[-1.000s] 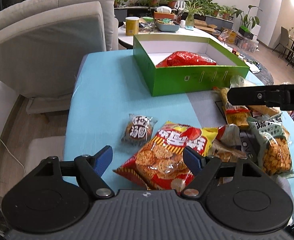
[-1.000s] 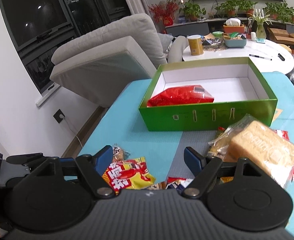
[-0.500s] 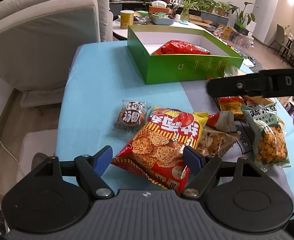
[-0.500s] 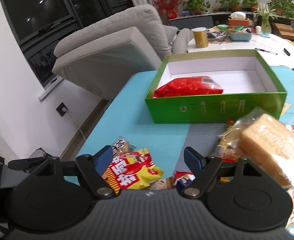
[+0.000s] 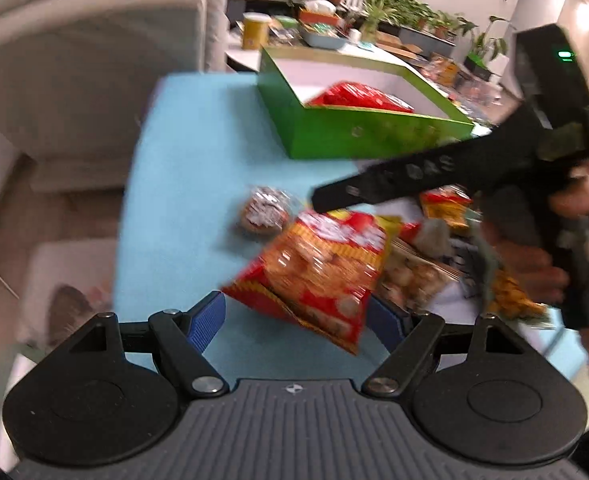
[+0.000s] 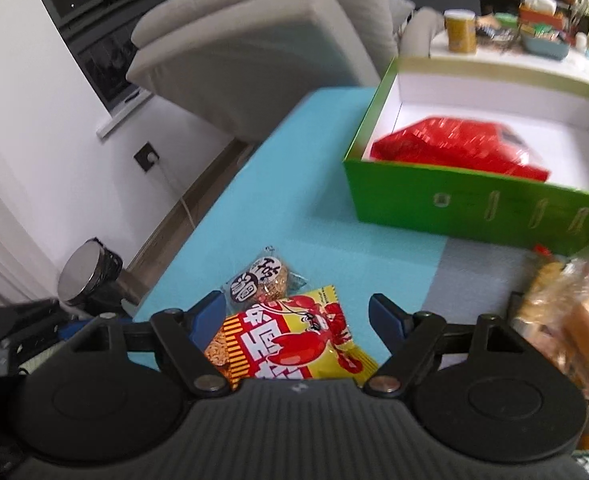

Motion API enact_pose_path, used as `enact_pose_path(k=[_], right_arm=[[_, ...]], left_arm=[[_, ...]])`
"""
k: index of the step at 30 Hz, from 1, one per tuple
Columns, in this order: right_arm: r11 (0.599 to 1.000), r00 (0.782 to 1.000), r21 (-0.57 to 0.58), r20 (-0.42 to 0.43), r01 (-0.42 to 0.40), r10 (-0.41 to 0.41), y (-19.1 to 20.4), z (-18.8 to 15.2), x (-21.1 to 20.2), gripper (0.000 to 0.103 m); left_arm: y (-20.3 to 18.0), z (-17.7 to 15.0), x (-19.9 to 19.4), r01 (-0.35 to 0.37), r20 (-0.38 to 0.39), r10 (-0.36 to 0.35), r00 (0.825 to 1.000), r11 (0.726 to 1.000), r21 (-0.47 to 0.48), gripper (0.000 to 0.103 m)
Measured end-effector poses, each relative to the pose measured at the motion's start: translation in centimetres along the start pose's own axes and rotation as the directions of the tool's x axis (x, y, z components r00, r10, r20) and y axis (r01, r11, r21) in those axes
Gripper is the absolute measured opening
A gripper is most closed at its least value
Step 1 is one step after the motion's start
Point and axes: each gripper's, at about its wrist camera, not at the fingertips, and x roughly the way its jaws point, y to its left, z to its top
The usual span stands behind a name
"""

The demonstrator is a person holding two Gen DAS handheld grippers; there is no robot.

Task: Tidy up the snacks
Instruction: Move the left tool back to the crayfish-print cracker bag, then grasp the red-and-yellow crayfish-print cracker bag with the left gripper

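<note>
Left gripper (image 5: pixel 296 318), jaws apart, poised over the near corner of a red-and-yellow crinkled snack bag (image 5: pixel 318 268) lying on the light-blue tabletop (image 5: pixel 190 184); pads not pressing it. Right gripper (image 6: pixel 296 318), jaws opening, hovers above the same bag, which lies between them ungripped. A small round clear-wrapped biscuit (image 6: pixel 260 278) lies just beyond the bag. Farther back stands an open green cardboard box (image 6: pixel 474 204) containing a shiny red foil packet (image 6: pixel 462 148).

From the left wrist view, bare table (image 5: pixel 182 168) lies open toward ten o'clock. The right gripper (image 5: pixel 378 188) crosses at two o'clock — snack bags (image 5: pixel 318 268) crowd beneath, green box (image 5: pixel 354 132) beyond.
</note>
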Motion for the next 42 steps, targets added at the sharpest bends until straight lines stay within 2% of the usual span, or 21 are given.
enact_pose_path(k=[2, 8, 13, 18, 21, 25, 27, 29, 31, 33, 34, 39, 42], right_arm=[[1.000, 1.000, 0.024, -0.026, -0.015, 0.016, -0.5, 0.0, 0.4, 0.089], [0.994, 0.994, 0.079, -0.070, -0.077, 0.082, -1.2, -0.1, 0.8, 0.089], [0.994, 0.993, 0.075, -0.083, -0.077, 0.083, -1.1, -0.2, 0.8, 0.089], [0.998, 0.995, 0.056, -0.087, -0.037, 0.042, -1.5, 0.2, 1.1, 0.090], [0.994, 0.988, 0.083, -0.133, -0.071, 0.082, -2.2, 0.4, 2.0, 0.091], [0.984, 0.977, 0.109, -0.146, -0.141, 0.156, -2.2, 0.0, 1.9, 0.093], [0.985, 0.976, 0.095, -0.148, -0.145, 0.158, -1.9, -0.3, 1.7, 0.093], [0.987, 0.978, 0.081, -0.145, -0.136, 0.147, -1.6, -0.5, 1.4, 0.089], [0.986, 0.977, 0.085, -0.147, -0.141, 0.152, -1.4, -0.6, 1.2, 0.082], [0.984, 0.975, 0.092, -0.148, -0.150, 0.163, -1.4, -0.8, 0.8, 0.070], [0.984, 0.974, 0.095, -0.151, -0.154, 0.167, -1.4, -0.8, 0.8, 0.068], [0.988, 0.981, 0.095, -0.140, -0.125, 0.138, -1.0, -1.3, 0.4, 0.068], [0.991, 0.986, 0.090, -0.124, -0.104, 0.115, -0.3, -1.5, 0.0, 0.068]], left_arm=[[0.1, -0.1, 0.5, 0.018, -0.021, -0.018, 1.000, 1.000, -0.017, 0.075], [0.3, 0.4, 1.8, 0.004, -0.041, -0.005, 0.999, 1.000, -0.028, 0.074], [0.4, 0.7, 1.9, -0.004, -0.045, 0.003, 0.999, 1.000, -0.019, 0.074], [0.7, 0.6, 1.6, -0.009, -0.040, 0.008, 0.999, 1.000, -0.024, 0.074], [0.9, 0.5, 1.7, -0.009, -0.045, 0.008, 0.999, 0.999, -0.031, 0.074], [1.2, 0.6, 1.8, -0.024, -0.053, 0.022, 0.998, 0.999, -0.046, 0.074], [1.4, 0.6, 1.8, -0.029, -0.055, 0.026, 0.998, 0.998, -0.062, 0.074], [1.5, 0.6, 1.8, -0.032, -0.055, 0.028, 0.998, 0.997, -0.072, 0.074], [1.4, 0.7, 1.8, -0.032, -0.055, 0.028, 0.998, 0.997, -0.075, 0.074], [1.3, 0.8, 1.8, -0.025, -0.048, 0.022, 0.999, 0.997, -0.070, 0.074], [1.2, 0.9, 1.9, -0.034, -0.048, 0.031, 0.998, 0.997, -0.067, 0.074], [0.9, 0.7, 2.8, -0.070, -0.045, 0.069, 0.997, 0.997, -0.036, 0.073], [0.3, 0.9, 2.3, -0.067, -0.026, 0.066, 0.997, 0.998, -0.015, 0.072]])
